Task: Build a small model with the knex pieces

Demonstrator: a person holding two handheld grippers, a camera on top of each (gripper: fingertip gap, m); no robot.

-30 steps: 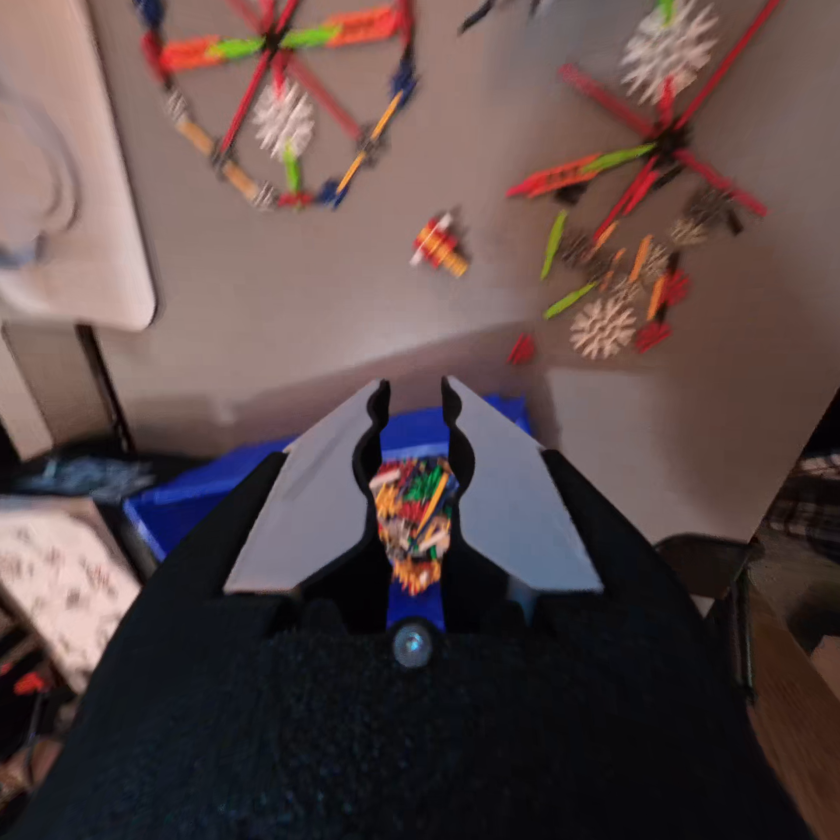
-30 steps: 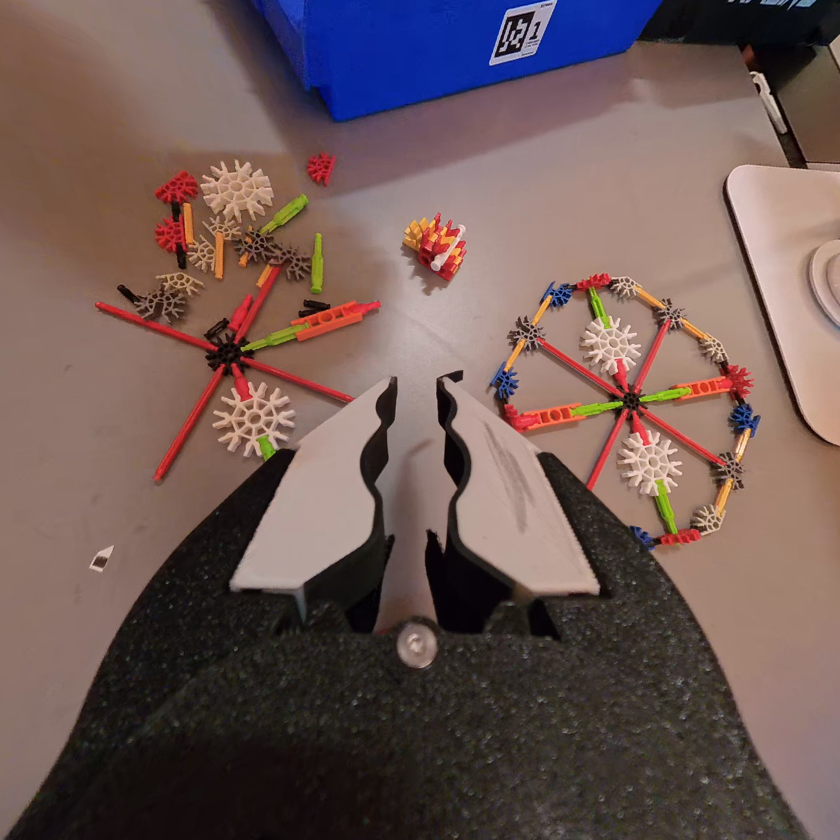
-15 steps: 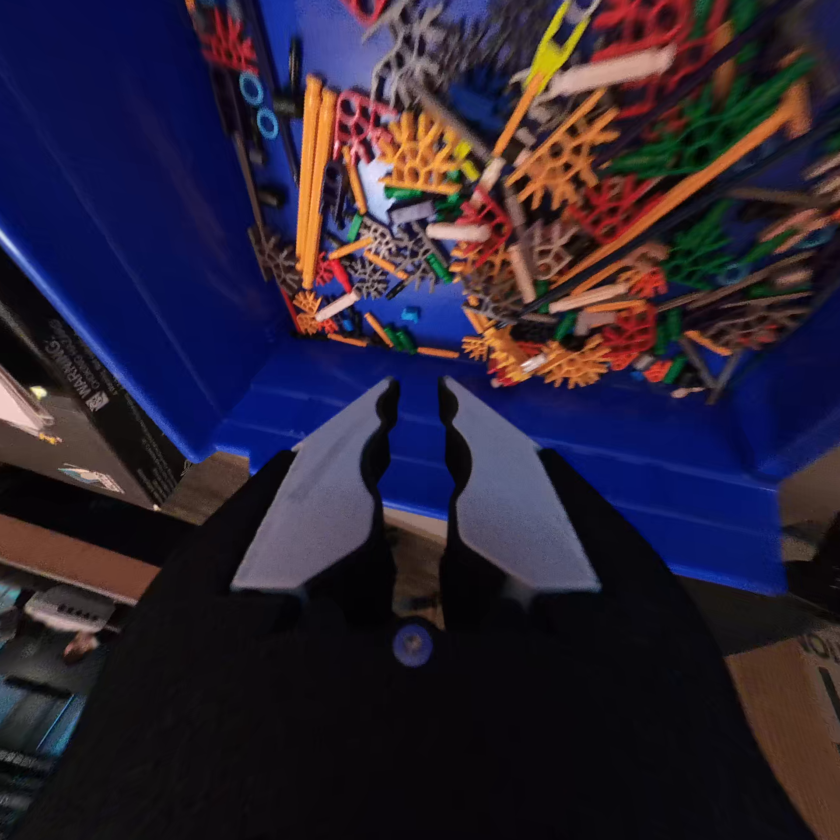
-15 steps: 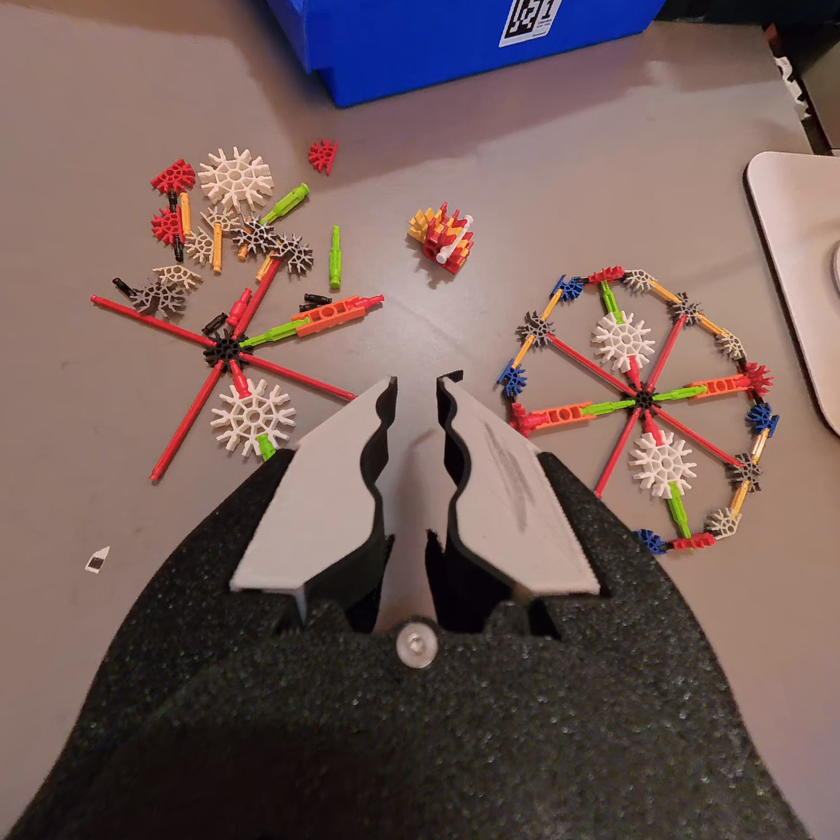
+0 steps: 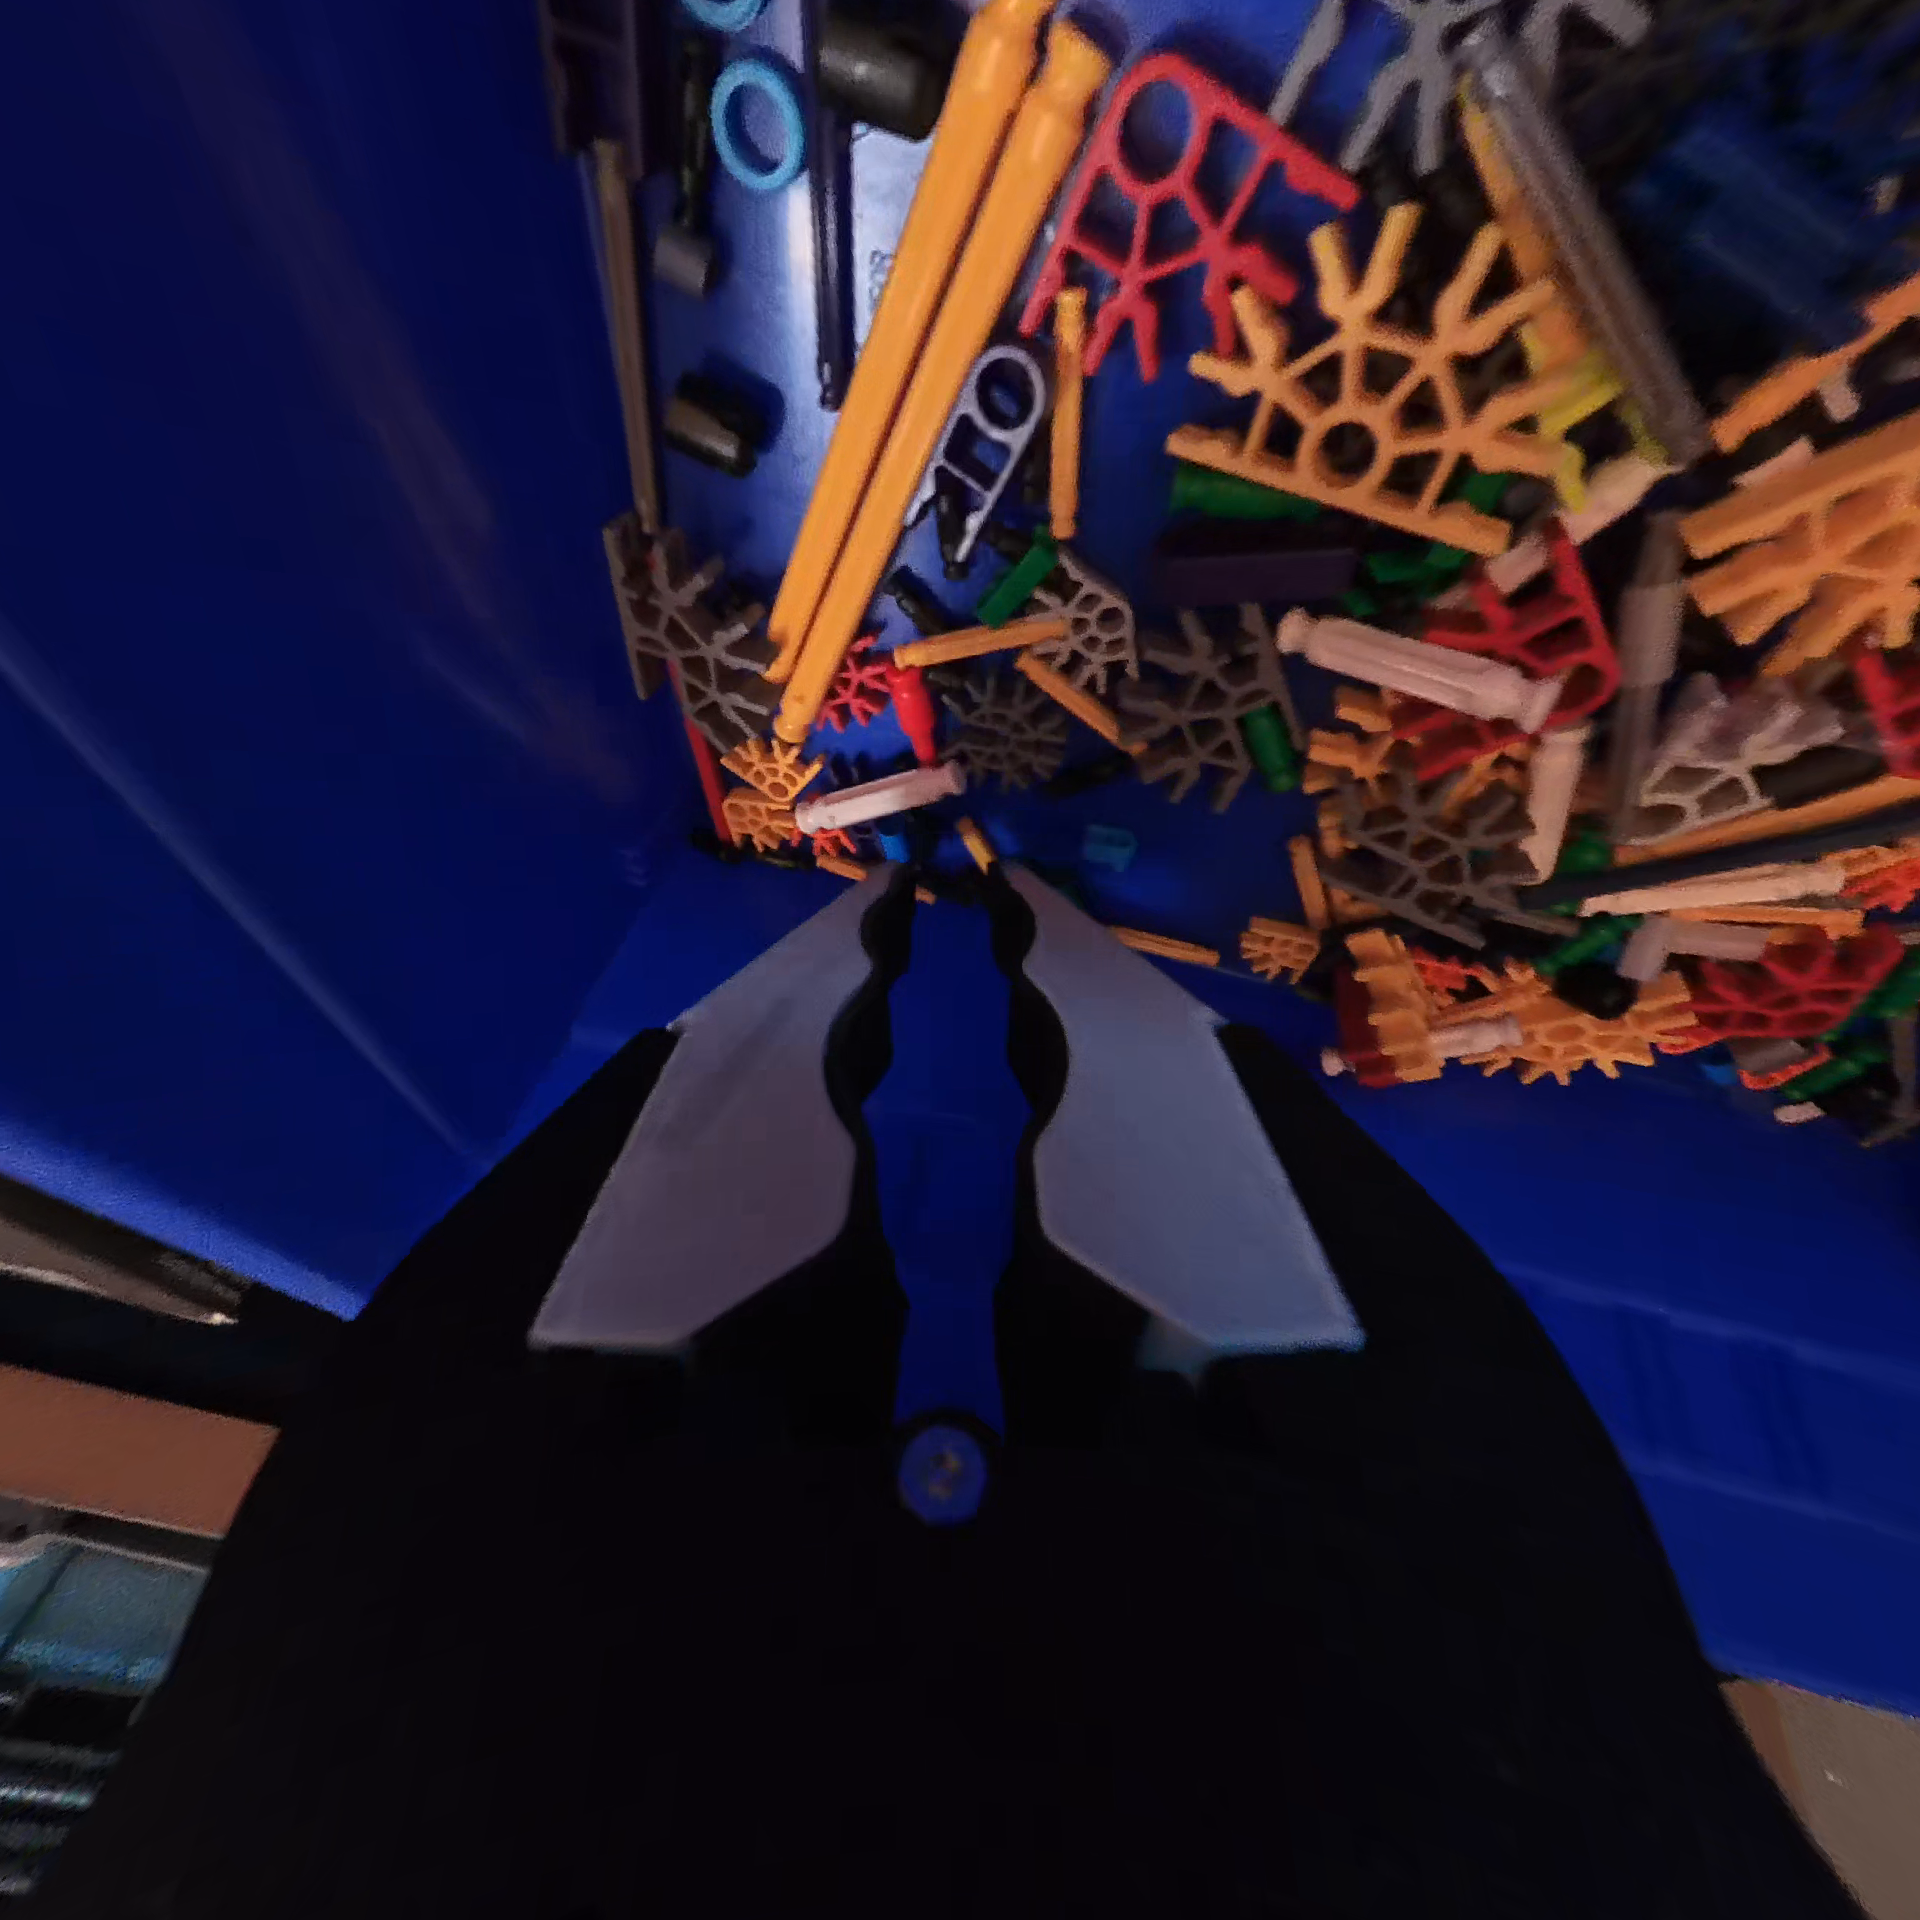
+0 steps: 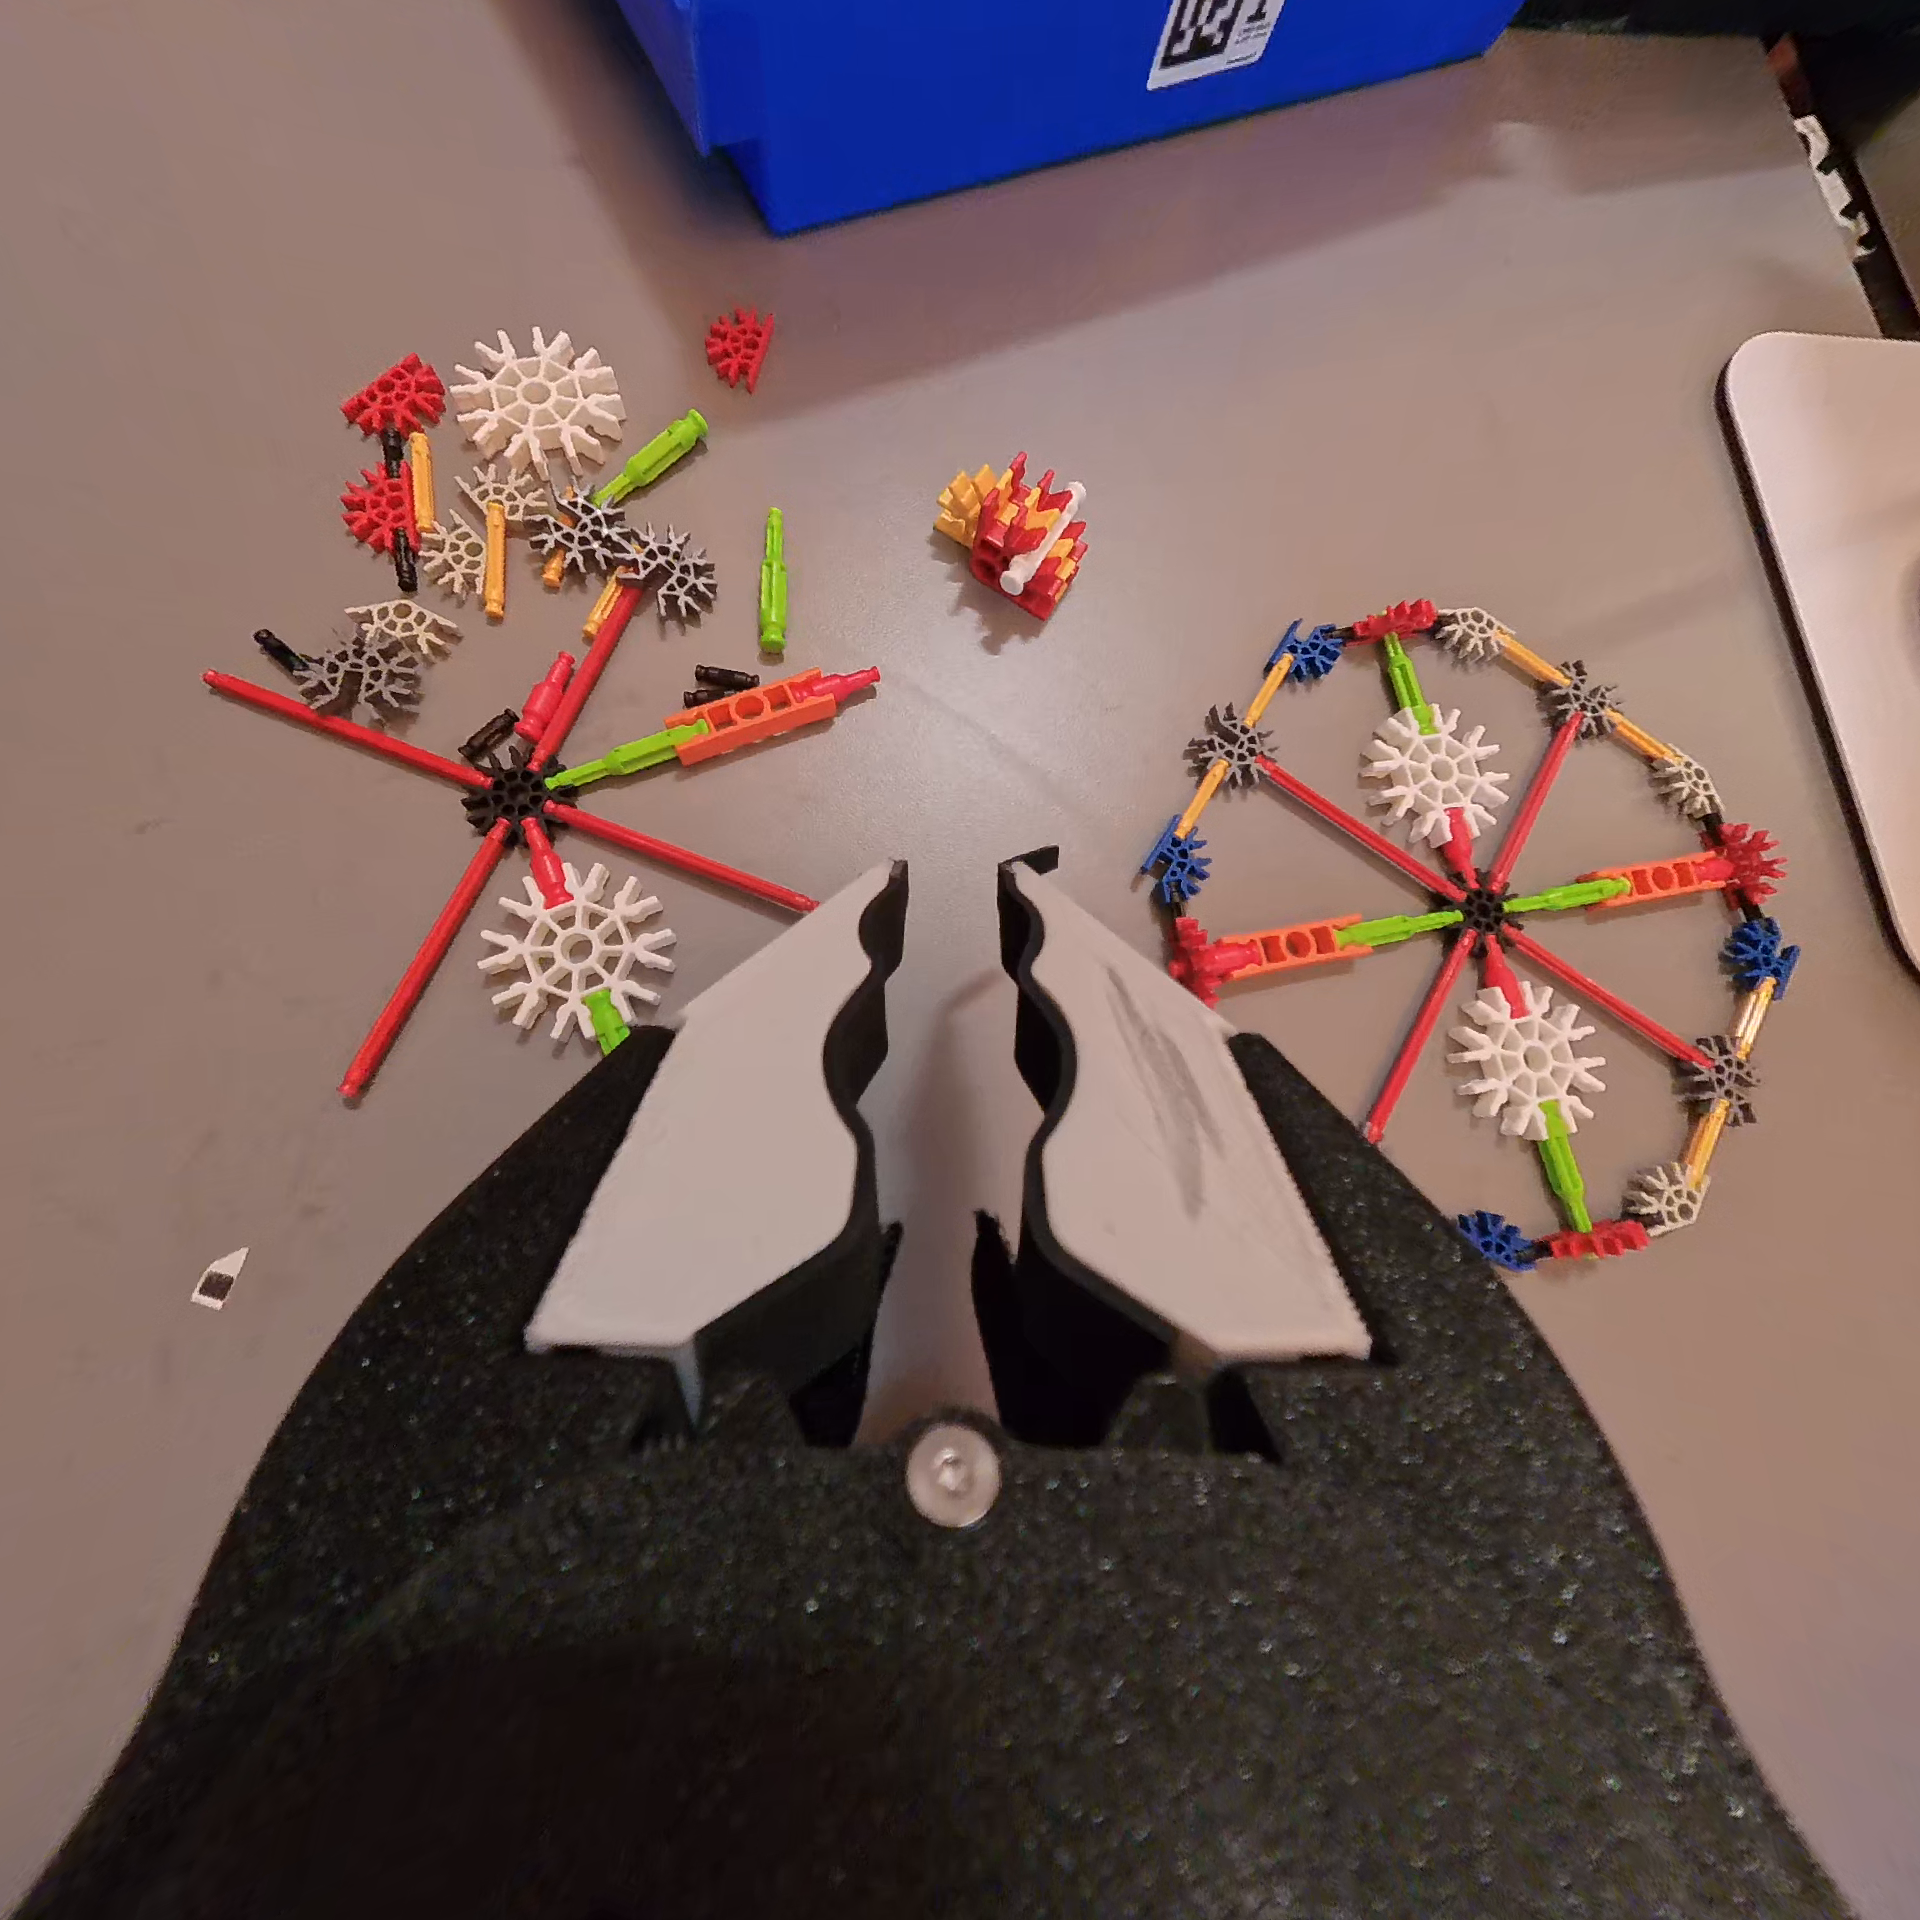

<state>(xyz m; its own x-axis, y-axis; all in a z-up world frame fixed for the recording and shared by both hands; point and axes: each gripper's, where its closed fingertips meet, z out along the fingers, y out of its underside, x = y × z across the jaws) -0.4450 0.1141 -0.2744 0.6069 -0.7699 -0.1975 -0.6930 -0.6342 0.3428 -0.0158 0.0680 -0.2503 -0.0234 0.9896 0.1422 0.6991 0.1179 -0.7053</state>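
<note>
A: Left gripper [image 5: 945,883] first. We have it down inside the blue bin [image 5: 312,623], fingers apart with a narrow gap, nothing between them. A second ago it was above the table with the bin only showing through the gap; half a second ago it was at the rim.

B: Agreed, so it has dropped in deep. Tips sit low in a corner, just beside a short white rod [image 5: 878,795] and some small orange connectors [image 5: 769,790]. Touching?

A: We cannot tell; that spot is blurred and crowded.

B: Farther in, two long yellow rods [image 5: 925,353] lie side by side up the bin floor, then a red connector [image 5: 1164,197], a big orange fan-shaped one [image 5: 1371,395], and a heap of mixed pieces off to the right.

A: Right gripper [image 6: 951,878]. We hold it over the grey table [image 6: 1351,416], fingers parted, empty, nothing touching. It has barely moved; the view has only slid a little.

B: Nearest on its left, a half-built spoked wheel with a black hub [image 6: 516,800], red rods and a white snowflake piece [image 6: 575,951]. On its right, the finished wheel [image 6: 1481,909], rim closed all round.

A: Beyond, between the two, a small red-and-yellow clump [image 6: 1018,545]; loose connectors and green rods past the left wheel.

B: Farthest, the bin's outer wall [image 6: 935,114] with a printed tag, and a pale tray edge [image 6: 1829,582] at right.
</note>
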